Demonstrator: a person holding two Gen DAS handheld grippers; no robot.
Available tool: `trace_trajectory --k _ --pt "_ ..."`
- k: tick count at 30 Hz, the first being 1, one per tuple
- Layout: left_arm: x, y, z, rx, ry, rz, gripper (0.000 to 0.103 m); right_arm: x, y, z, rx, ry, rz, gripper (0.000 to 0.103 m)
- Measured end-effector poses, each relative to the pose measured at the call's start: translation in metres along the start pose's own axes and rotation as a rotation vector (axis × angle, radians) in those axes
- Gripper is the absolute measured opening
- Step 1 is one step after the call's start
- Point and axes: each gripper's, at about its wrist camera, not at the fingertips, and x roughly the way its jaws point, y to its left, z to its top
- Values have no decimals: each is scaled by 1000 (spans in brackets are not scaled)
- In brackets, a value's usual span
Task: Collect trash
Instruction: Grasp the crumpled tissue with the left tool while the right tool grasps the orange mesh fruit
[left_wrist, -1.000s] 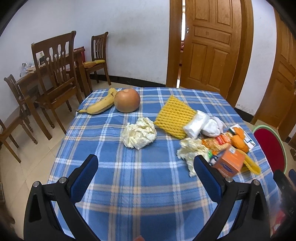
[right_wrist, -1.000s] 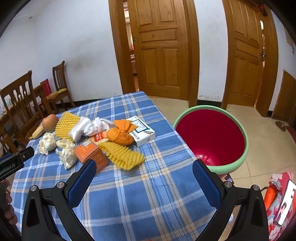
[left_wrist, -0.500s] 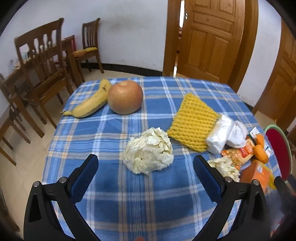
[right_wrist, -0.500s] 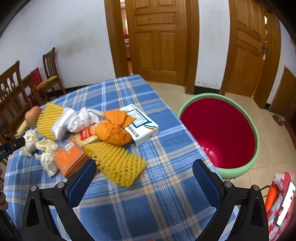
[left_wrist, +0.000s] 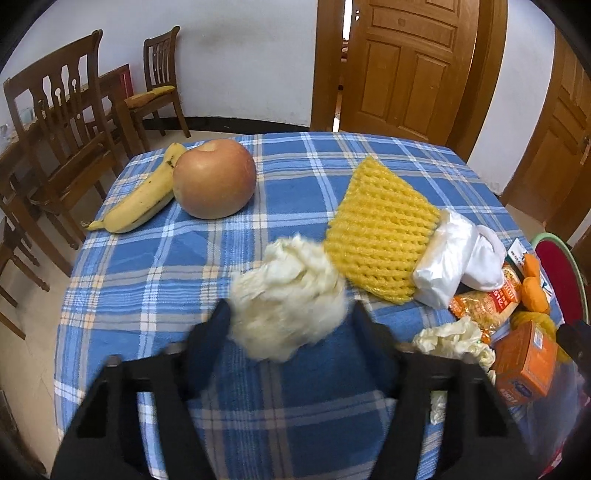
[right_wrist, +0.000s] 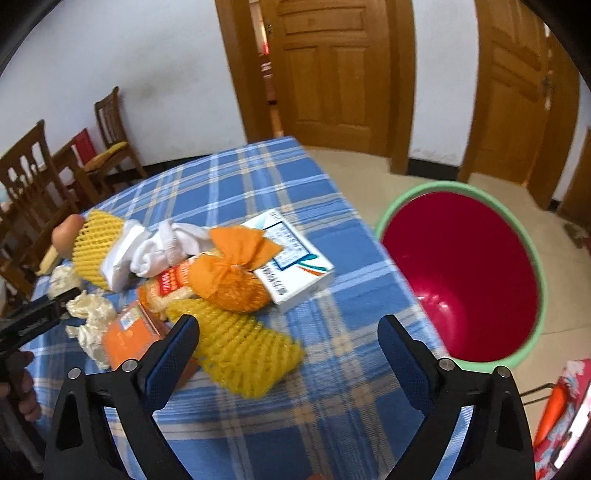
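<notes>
1. Left tongs: jaws closing around the crumpled white paper wad. The wad sits between the two fingers on the blue plaid tabletop; the fingers are motion-blurred, so whether the pads press it yet cannot be told.
2. Right tongs: jaws wide but beginning to close. The yellow foam net lies between the fingers, its left end just beside the left finger; no pad presses it.
3. Around the wad: a second yellow foam net just beyond it to the right, then a white plastic bag and a white sock. An apple and a banana lie touching at the far left, well apart from the wad.
4. Crowding the right tongs: an orange box behind the left finger, a second crumpled paper, an orange mesh bag resting against a white carton, and a snack packet.
5. Red bin with green rim stands on the floor beside the tabletop's right edge.
6. Since a second ago: both tongs have come in closer and lower over the clutter; the left pair, then fully spread well short of the wad, now brackets it.
</notes>
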Motion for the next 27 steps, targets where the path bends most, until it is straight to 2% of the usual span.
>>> trace_trajectory --k 3,5,9,11,12,14,19,21,24,27 --pt "1 4 0 -20 -5 -5 45 -1 2 7 -16 -16 20 90" --pt "1 4 0 -29 -9 -4 43 0 5 13 -32 -24 30 88" --pt "-3 2 1 -42 -15 -1 35 4 12 21 -55 -22 63 76" --pt "-4 1 1 -48 -13 -4 34 9 18 24 -75 -21 64 74" --pt "-4 0 0 -49 -11 -3 34 12 20 24 -83 -18 62 67" --pt "-4 0 0 -49 -10 1 34 19 24 25 -92 1 69 61" --pt "-6 -1 0 -60 -7 -3 34 29 29 23 -101 27 75 60" --pt "-6 -1 0 -65 -6 -5 34 32 31 21 -109 40 85 51" --pt "-7 -1 1 -75 -5 -5 35 33 33 18 -121 39 80 44" --pt "-7 0 3 -84 -4 -2 38 32 31 18 -109 43 93 41"
